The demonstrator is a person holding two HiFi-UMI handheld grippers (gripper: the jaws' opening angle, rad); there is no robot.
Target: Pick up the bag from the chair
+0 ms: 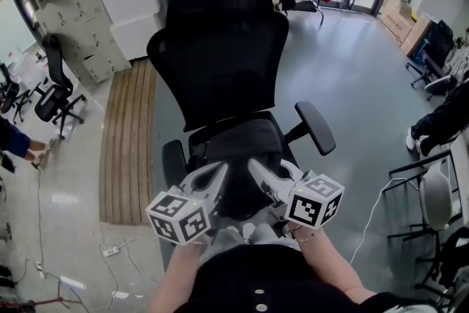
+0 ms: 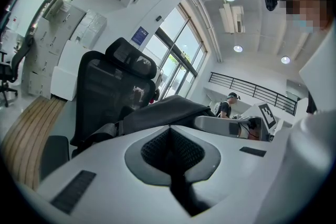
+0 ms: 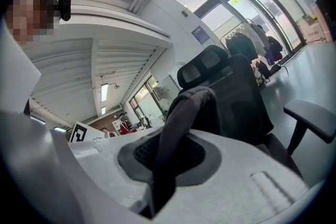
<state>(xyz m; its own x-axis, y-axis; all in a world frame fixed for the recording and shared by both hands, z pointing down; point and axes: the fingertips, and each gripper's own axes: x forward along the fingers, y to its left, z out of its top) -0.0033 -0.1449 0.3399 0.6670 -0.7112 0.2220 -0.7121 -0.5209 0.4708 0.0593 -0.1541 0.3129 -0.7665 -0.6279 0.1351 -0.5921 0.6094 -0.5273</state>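
Observation:
A black bag point(image 1: 245, 150) lies on the seat of a black mesh office chair point(image 1: 220, 48), just in front of me. My left gripper point(image 1: 218, 174) is at the bag's near left edge and my right gripper point(image 1: 256, 171) at its near right edge, close together. In the left gripper view the jaws point(image 2: 169, 131) are shut with a dark strip of the bag pinched between them, and the bag's body point(image 2: 163, 112) rises beyond. In the right gripper view the black strap point(image 3: 184, 118) runs down between the shut jaws point(image 3: 170, 147).
The chair's right armrest point(image 1: 315, 127) sticks out beside my right gripper, and the left armrest point(image 1: 173, 161) is by my left. A slatted wooden strip point(image 1: 128, 143) lies on the floor to the left. A seated person's legs point(image 1: 440, 124) and a white chair point(image 1: 434, 194) are at the right.

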